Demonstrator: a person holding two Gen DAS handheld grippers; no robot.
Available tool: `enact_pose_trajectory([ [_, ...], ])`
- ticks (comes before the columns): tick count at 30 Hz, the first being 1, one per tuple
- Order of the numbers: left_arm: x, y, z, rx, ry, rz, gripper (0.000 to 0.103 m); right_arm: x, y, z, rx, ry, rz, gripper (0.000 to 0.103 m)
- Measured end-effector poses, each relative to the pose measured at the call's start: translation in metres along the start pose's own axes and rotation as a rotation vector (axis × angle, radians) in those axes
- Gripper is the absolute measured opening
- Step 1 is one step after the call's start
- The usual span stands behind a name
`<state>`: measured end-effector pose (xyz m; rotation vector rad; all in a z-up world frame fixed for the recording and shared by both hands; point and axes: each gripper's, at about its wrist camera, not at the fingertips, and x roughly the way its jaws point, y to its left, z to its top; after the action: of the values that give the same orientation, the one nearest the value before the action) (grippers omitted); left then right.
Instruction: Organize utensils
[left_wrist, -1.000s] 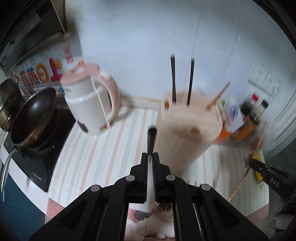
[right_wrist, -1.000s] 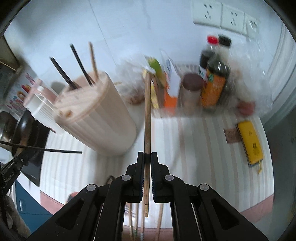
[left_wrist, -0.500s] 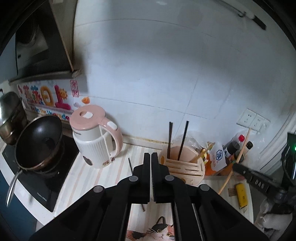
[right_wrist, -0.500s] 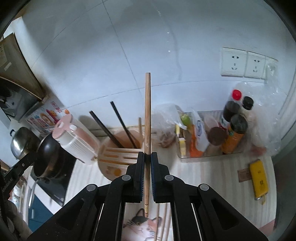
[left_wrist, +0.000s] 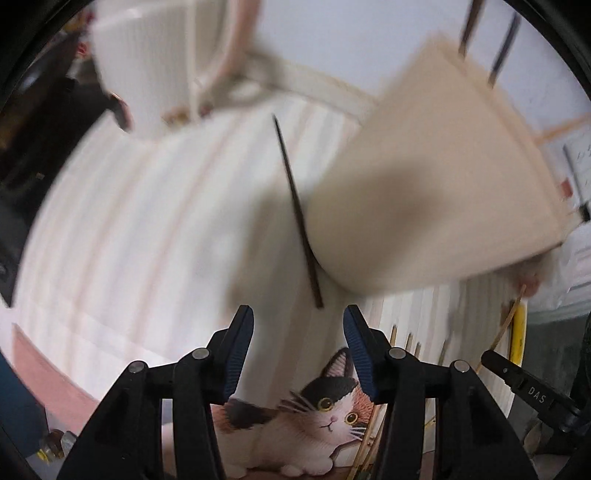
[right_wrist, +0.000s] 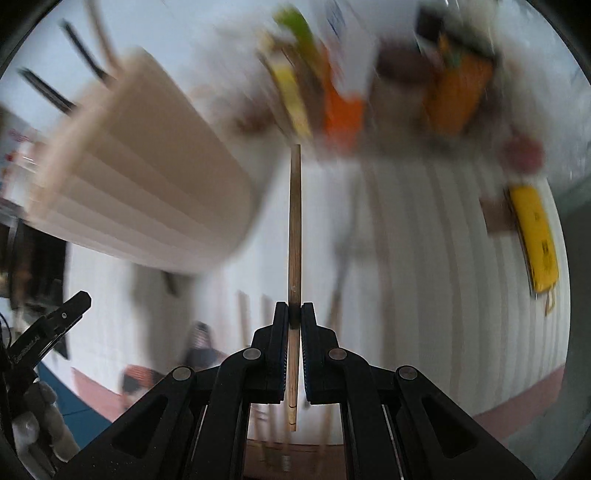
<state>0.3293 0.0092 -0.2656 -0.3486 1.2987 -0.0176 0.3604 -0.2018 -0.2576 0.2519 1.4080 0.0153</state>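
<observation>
Left wrist: left claw (left_wrist: 298, 325) jaws just opening, nothing between; black chopstick (left_wrist: 296, 210) just ahead, beside beige utensil holder (left_wrist: 436, 184) on striped desk (left_wrist: 129, 221). Right wrist: right claw (right_wrist: 294, 314) clamped on wooden chopstick (right_wrist: 294, 229); holder at left.

Legible text: "DAS", in white capitals on the black finger of the right gripper (left_wrist: 532, 391), seen at the lower right of the left wrist view. All other printing, on packages and bottles, is blurred and unreadable.
</observation>
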Motion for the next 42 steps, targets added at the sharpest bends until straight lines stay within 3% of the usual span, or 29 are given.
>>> enact_pose_trajectory([
  [5, 0.050, -0.021, -0.007, 0.054, 0.041, 0.049, 0.047, 0.035, -0.022, -0.010, 0.047, 0.066, -0.075, 0.007],
  [10, 0.071, -0.028, -0.007, 0.066, 0.019, 0.094, 0.045, 0.051, -0.031, -0.016, 0.057, 0.095, -0.142, 0.007],
  [12, 0.073, -0.032, -0.008, 0.088, -0.018, 0.133, 0.033, 0.055, -0.033, -0.019, 0.056, 0.101, -0.160, 0.007],
  [13, 0.073, -0.033, -0.008, 0.101, -0.031, 0.159, 0.022, 0.056, -0.034, -0.019, 0.056, 0.103, -0.166, 0.007],
  [14, 0.073, -0.033, -0.010, 0.112, -0.036, 0.180, 0.004, 0.058, -0.035, -0.020, 0.055, 0.107, -0.172, 0.007],
  [21, 0.057, -0.007, -0.033, 0.154, 0.003, 0.214, 0.004, 0.065, -0.036, -0.028, 0.043, 0.124, -0.173, 0.007],
  [29, 0.022, 0.057, -0.096, 0.098, 0.161, 0.205, 0.004, 0.073, -0.021, -0.051, -0.006, 0.143, -0.123, 0.007],
  [34, 0.023, 0.075, -0.081, 0.021, 0.180, 0.136, 0.008, 0.085, -0.024, -0.063, 0.010, 0.176, -0.108, 0.007],
  [38, 0.032, 0.071, -0.055, 0.026, 0.160, 0.146, 0.009, 0.088, -0.025, -0.066, 0.006, 0.184, -0.114, 0.007],
  [39, 0.035, 0.068, -0.049, 0.031, 0.150, 0.156, 0.009, 0.097, -0.027, -0.052, 0.007, 0.188, -0.114, 0.007],
  [42, 0.044, 0.057, -0.026, 0.062, 0.131, 0.201, 0.009, 0.100, -0.032, -0.053, 0.002, 0.191, -0.123, 0.007],
])
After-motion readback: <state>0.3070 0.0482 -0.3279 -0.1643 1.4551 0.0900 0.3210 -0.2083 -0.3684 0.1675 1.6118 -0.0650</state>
